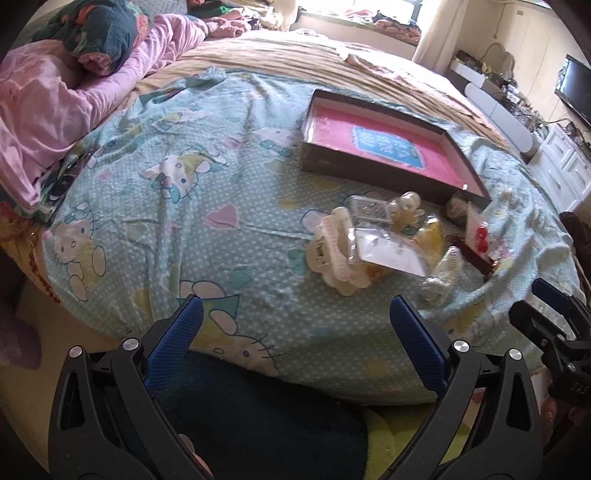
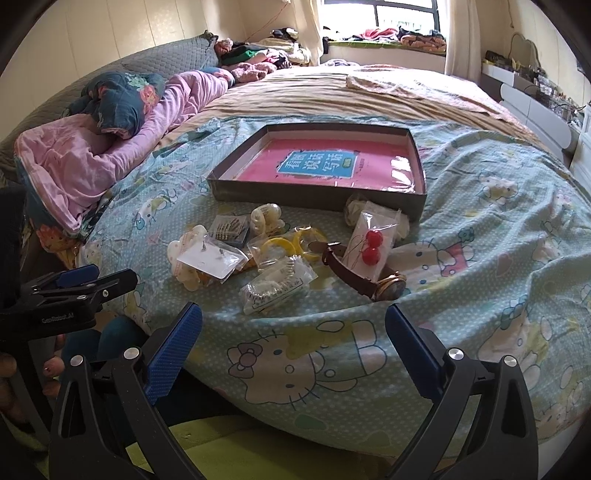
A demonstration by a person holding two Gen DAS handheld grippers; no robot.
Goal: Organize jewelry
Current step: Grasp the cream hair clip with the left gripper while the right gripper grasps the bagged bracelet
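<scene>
A heap of jewelry lies on the cartoon-cat bedsheet (image 2: 480,258): a brown-strap watch (image 2: 354,275), red ball earrings in a clear packet (image 2: 371,247), yellow rings (image 2: 295,242), a bagged clear bracelet (image 2: 275,286), stud earrings on a white card (image 2: 212,260), a cream hair claw (image 1: 334,254). Behind it sits a shallow dark box (image 2: 321,195) with a pink book inside. My left gripper (image 1: 295,314) and right gripper (image 2: 293,321) both hang open and empty at the bed's near edge, short of the heap.
Pink and floral bedding (image 2: 92,147) is piled at the left of the bed. A tan blanket (image 2: 332,92) covers the far half. White drawers (image 1: 565,166) and a TV (image 1: 576,88) stand at the right. Clothes lie by the window (image 2: 388,33).
</scene>
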